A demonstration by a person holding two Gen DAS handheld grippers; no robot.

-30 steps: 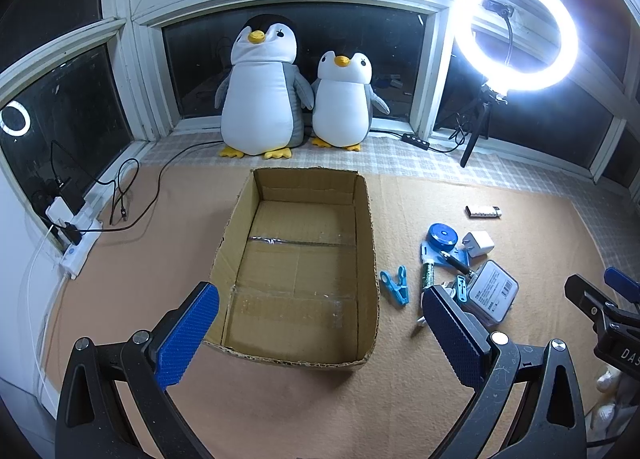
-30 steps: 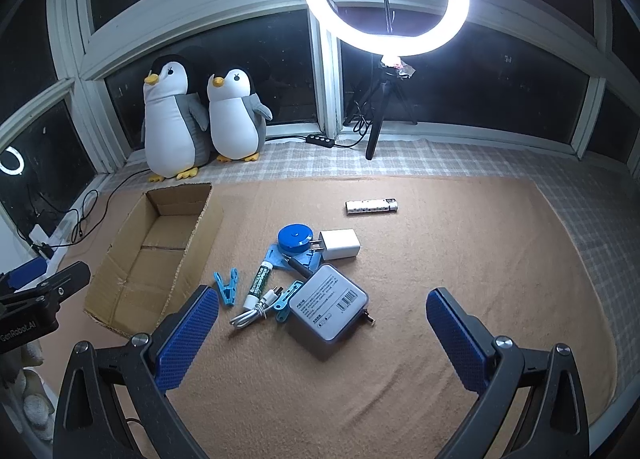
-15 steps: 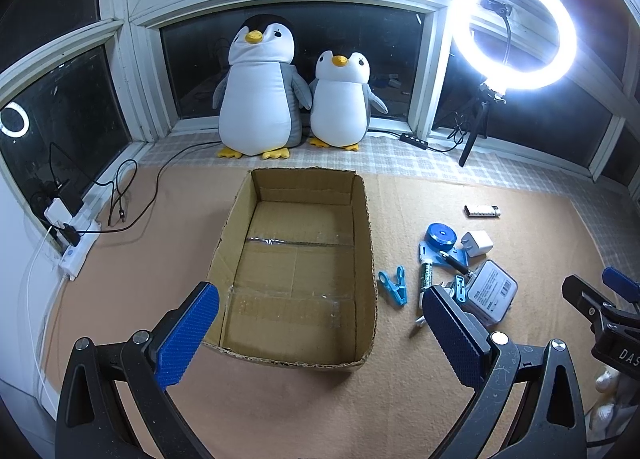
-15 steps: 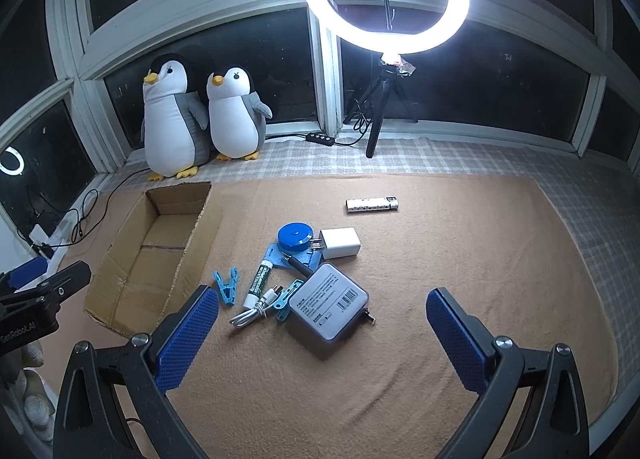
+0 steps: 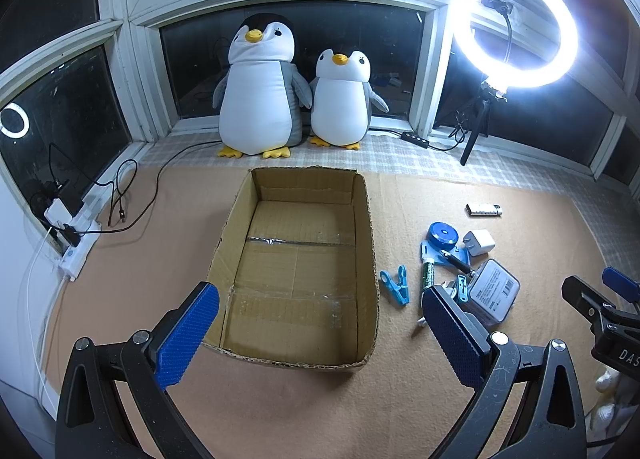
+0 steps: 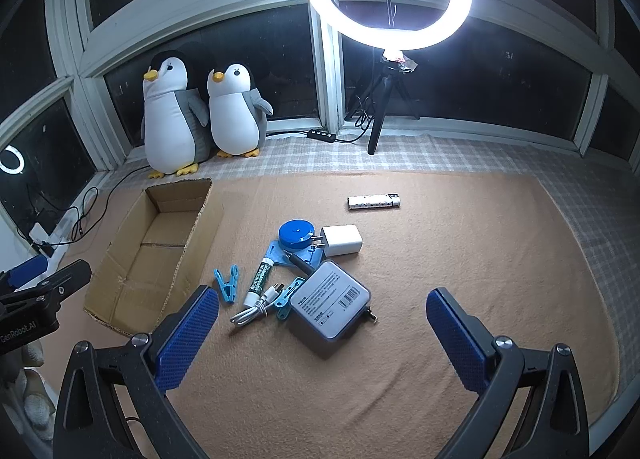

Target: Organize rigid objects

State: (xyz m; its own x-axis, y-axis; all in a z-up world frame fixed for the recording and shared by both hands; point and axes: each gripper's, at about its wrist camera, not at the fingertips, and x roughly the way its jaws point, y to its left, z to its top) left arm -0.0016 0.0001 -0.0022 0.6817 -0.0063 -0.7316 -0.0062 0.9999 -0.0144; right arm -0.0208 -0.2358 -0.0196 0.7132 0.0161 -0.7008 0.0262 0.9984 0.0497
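An open, empty cardboard box lies on the tan mat. Right of it is a pile of small items: a grey power bank, a white charger plug, a round blue tape measure, a green-labelled tube, a white cable and a blue clip. A white lighter lies apart, farther back. My left gripper is open and empty over the box's near end. My right gripper is open and empty just before the power bank.
Two plush penguins sit on the sill behind the box. A lit ring light on a tripod stands at the back. A power strip with cables lies at the left edge. Dark windows surround the mat.
Both views have shifted only very slightly. Nothing was taken hold of or moved on the mat.
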